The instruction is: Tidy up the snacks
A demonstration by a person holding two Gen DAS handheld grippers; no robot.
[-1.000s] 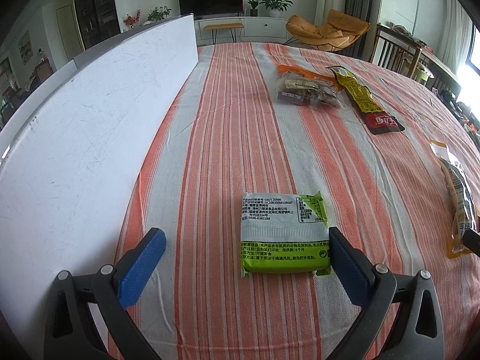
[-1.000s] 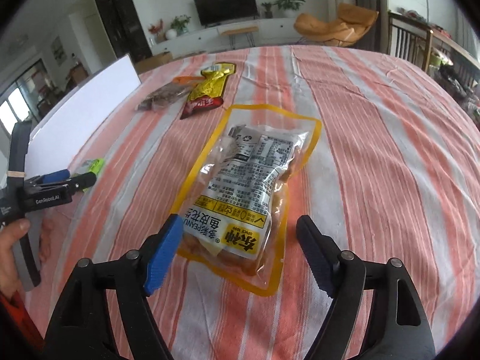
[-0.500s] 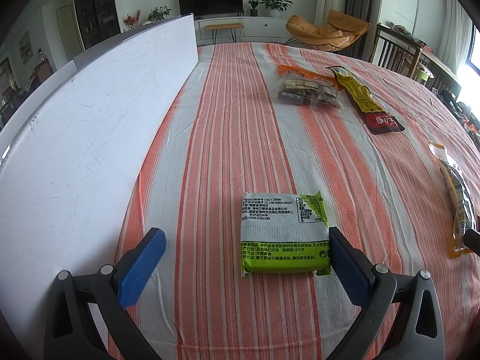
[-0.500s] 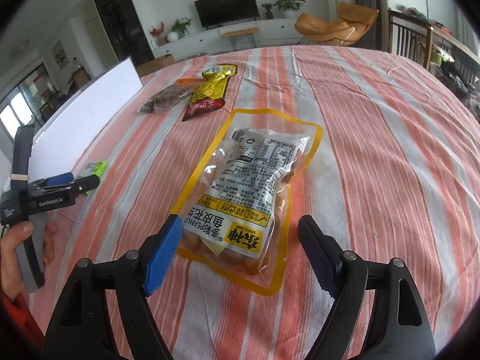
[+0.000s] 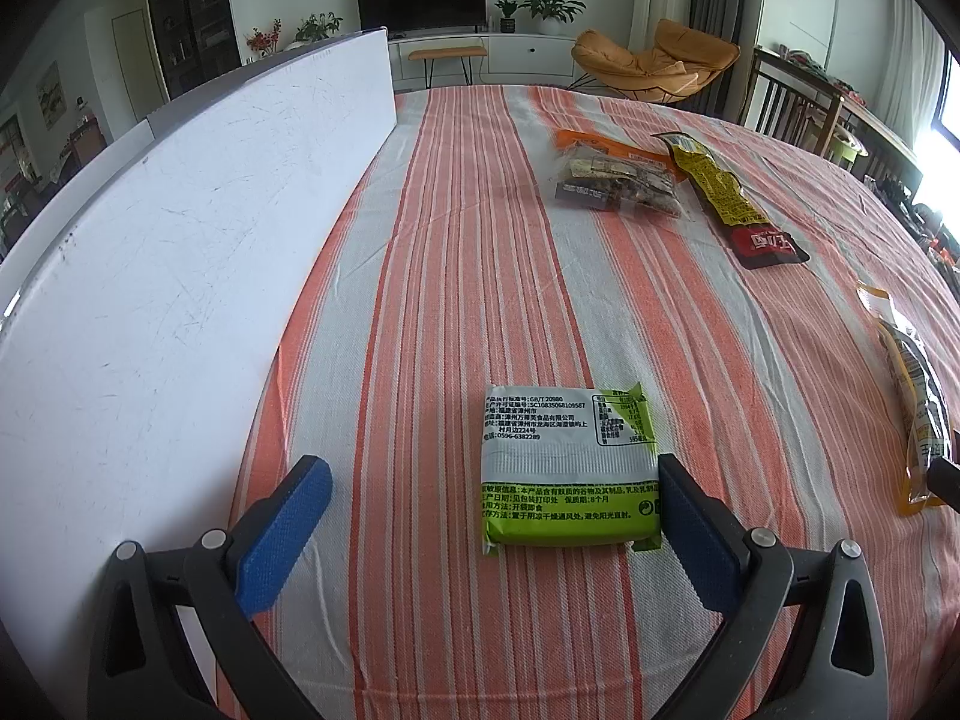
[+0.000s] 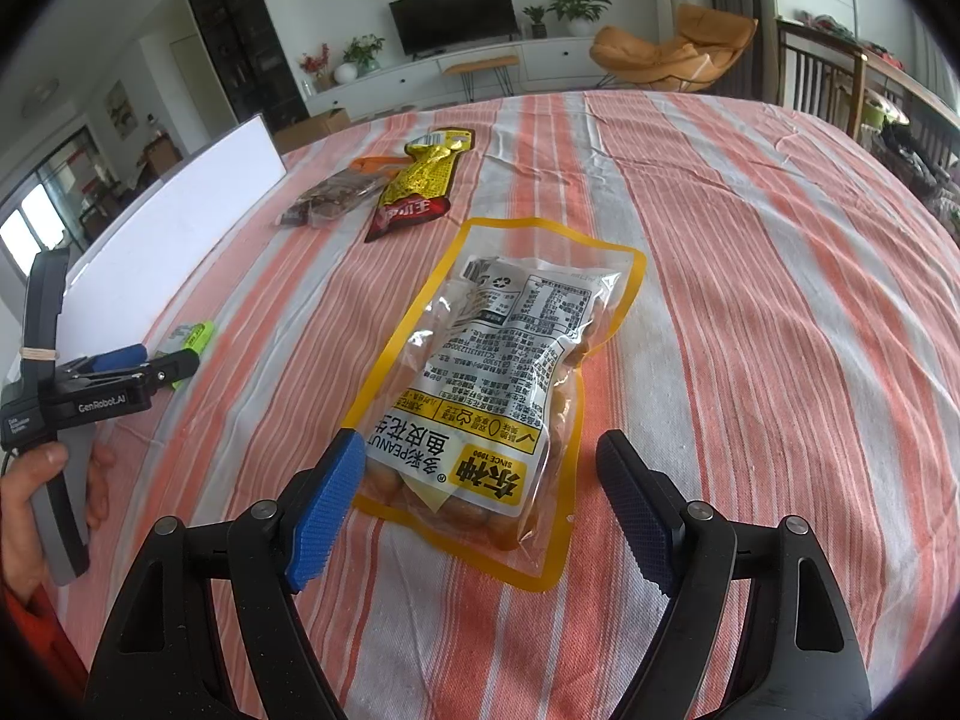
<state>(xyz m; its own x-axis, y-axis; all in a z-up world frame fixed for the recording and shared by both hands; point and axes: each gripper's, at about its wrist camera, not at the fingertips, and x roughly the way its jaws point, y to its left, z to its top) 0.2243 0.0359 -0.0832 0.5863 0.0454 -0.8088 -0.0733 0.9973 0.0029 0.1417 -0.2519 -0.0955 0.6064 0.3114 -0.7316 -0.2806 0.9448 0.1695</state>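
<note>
Left wrist: left gripper (image 5: 489, 516) spread wide, gripping nothing; one green packet (image 5: 567, 465) flat on striped cloth (image 5: 456, 252), beside right pad; three other snacks beyond.

Right wrist: right gripper (image 6: 477, 501) wide apart, empty, straddling one peanut bag (image 6: 501, 387) lying flat.

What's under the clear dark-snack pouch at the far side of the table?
An orange packet lies partly beneath the clear pouch of dark snacks; only its far edge pokes out. The rest is covered. Below both is the orange-and-white striped tablecloth.
</note>
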